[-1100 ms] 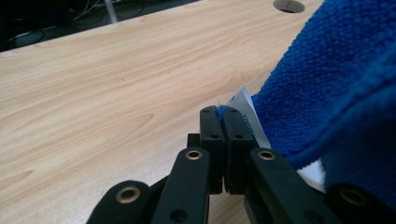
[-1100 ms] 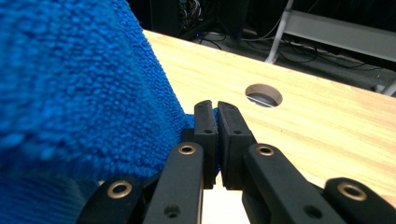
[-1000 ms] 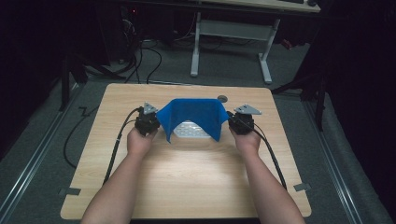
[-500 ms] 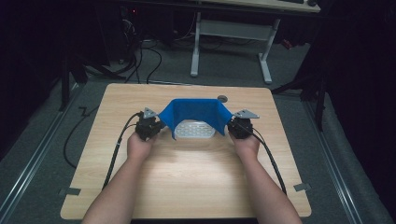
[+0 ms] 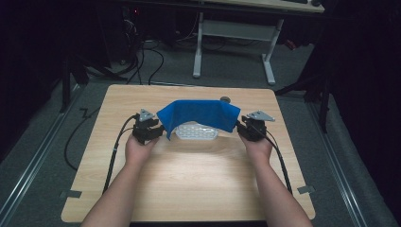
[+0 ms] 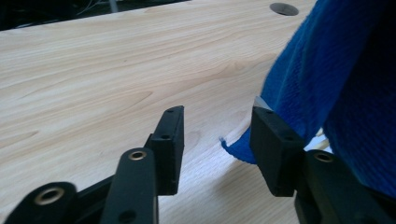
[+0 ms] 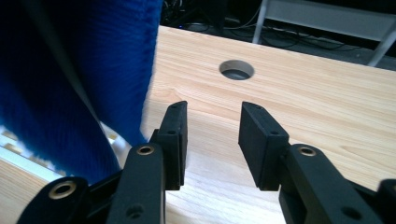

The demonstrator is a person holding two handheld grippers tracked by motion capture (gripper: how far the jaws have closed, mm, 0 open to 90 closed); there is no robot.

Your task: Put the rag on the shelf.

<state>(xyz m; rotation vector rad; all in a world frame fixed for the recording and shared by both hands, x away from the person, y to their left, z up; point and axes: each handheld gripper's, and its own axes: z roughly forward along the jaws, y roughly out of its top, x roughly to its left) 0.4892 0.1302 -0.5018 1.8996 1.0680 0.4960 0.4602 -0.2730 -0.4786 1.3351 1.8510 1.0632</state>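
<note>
A blue cloth [image 5: 198, 113] lies draped over a white perforated basket [image 5: 196, 133] in the middle of the wooden table [image 5: 198, 179]. At the cloth's left edge my left gripper [image 5: 158, 130] has just been opening. In the left gripper view its jaws [image 6: 217, 116] stand apart, and a corner of the cloth [image 6: 336, 79] hangs against the outer side of the right jaw, unpinched. My right gripper [image 5: 241, 126] sits at the cloth's right edge and has also just been opening. Its jaws [image 7: 212, 109] hold nothing, with the cloth [image 7: 70, 70] hanging to their left.
A round cable hole [image 5: 225, 99] is set in the table just behind the cloth. A white desk frame [image 5: 234, 33] and cables stand on the floor beyond the table. Bare wood stretches in front of the basket, where the person's forearms rest.
The cloth, earlier held stretched between both grippers, has sunk onto the basket. Both grippers' jaws have spread and let go of its corners.
</note>
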